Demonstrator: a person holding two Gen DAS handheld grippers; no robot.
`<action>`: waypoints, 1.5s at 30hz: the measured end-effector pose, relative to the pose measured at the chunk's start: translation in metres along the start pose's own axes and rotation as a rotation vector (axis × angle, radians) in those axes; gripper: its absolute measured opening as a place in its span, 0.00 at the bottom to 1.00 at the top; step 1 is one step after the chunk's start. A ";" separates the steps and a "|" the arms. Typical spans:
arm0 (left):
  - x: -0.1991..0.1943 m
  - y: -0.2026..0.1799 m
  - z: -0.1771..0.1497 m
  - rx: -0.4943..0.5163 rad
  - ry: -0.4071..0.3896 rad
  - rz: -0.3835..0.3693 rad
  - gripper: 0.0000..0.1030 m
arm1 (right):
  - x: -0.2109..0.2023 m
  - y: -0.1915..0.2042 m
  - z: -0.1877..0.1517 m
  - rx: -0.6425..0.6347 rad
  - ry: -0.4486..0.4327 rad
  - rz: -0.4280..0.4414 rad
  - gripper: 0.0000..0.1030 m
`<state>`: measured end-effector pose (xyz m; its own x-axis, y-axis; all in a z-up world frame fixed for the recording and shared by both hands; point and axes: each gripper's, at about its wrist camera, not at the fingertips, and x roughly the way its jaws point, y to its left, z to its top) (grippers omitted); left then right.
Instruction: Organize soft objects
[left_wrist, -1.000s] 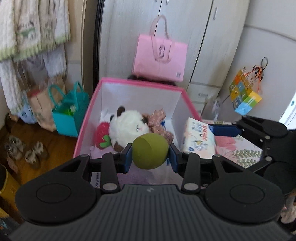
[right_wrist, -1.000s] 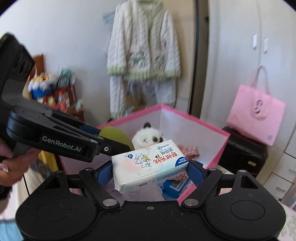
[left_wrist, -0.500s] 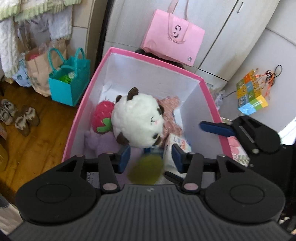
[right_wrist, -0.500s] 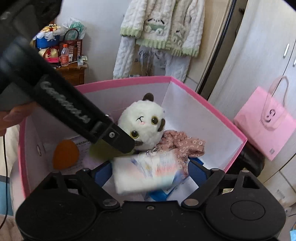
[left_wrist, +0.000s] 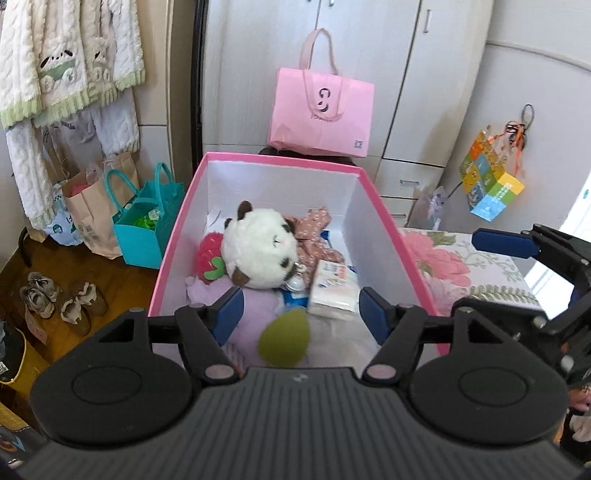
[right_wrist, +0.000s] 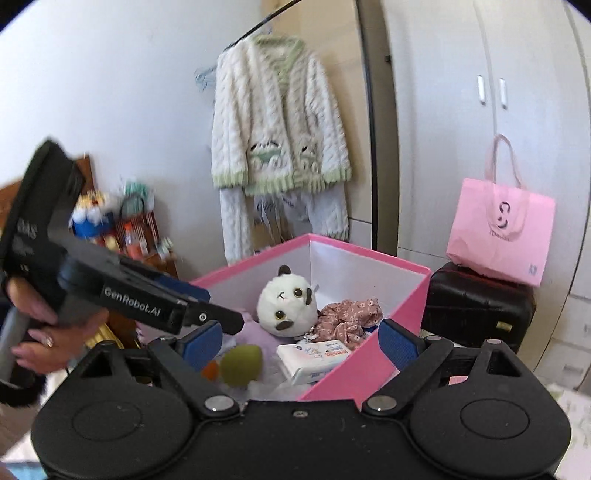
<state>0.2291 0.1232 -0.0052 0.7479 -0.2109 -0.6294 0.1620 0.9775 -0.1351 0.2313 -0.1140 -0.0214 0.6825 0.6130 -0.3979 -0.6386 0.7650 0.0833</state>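
Left tool (left_wrist: 301, 312): jaws apart with nothing gripped, having just been opening; poised over the near end of the pink box (left_wrist: 173, 236). Blue pads (left_wrist: 229, 308) clear of everything below. Directly beneath, between the pads in view: green egg-shaped sponge (left_wrist: 283, 339), lying loose on the box floor against a lilac plush (left_wrist: 255, 308).

Right tool (right_wrist: 299, 345): jaws spread wide, empty, having opened a little further just now; held at the box's near corner. Visible in the left wrist view too, off to the right over a floral bedspread (left_wrist: 461, 266).

Just beyond the sponge, toward the right wall of the box: white pack of tissues (left_wrist: 334, 290), lying flat, resting partly on a blue item. Next to it, mid-box: round white panda plush (left_wrist: 260, 253), touching a red strawberry plush (left_wrist: 208, 260) on its left and a floral pink scrunchie (left_wrist: 314, 236) on its right. Small orange object (right_wrist: 210, 369) just beside the sponge in the right wrist view.

Left hand (right_wrist: 40, 332) wrapped round the left tool's handle.

Outside the box: pink tote bag (left_wrist: 321, 114) on a black case against the wardrobe, teal bag (left_wrist: 142, 225) and paper bag on the wooden floor, shoes (left_wrist: 59, 299) nearer the left edge, knitted cream cardigan (right_wrist: 280, 136) hanging on the wall, colourful cube (left_wrist: 491, 188) dangling at right.
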 end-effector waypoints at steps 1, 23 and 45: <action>-0.005 -0.003 -0.001 0.005 -0.004 -0.002 0.67 | -0.007 0.001 -0.001 0.002 -0.006 -0.007 0.91; -0.108 -0.070 -0.042 0.155 -0.121 0.029 1.00 | -0.114 0.027 -0.015 0.100 0.001 -0.299 1.00; -0.139 -0.107 -0.087 0.148 -0.231 0.162 1.00 | -0.171 0.051 -0.054 0.260 -0.022 -0.542 1.00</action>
<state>0.0517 0.0481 0.0305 0.8951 -0.0636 -0.4413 0.1079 0.9913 0.0758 0.0629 -0.1905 0.0011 0.8958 0.1238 -0.4269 -0.0914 0.9912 0.0955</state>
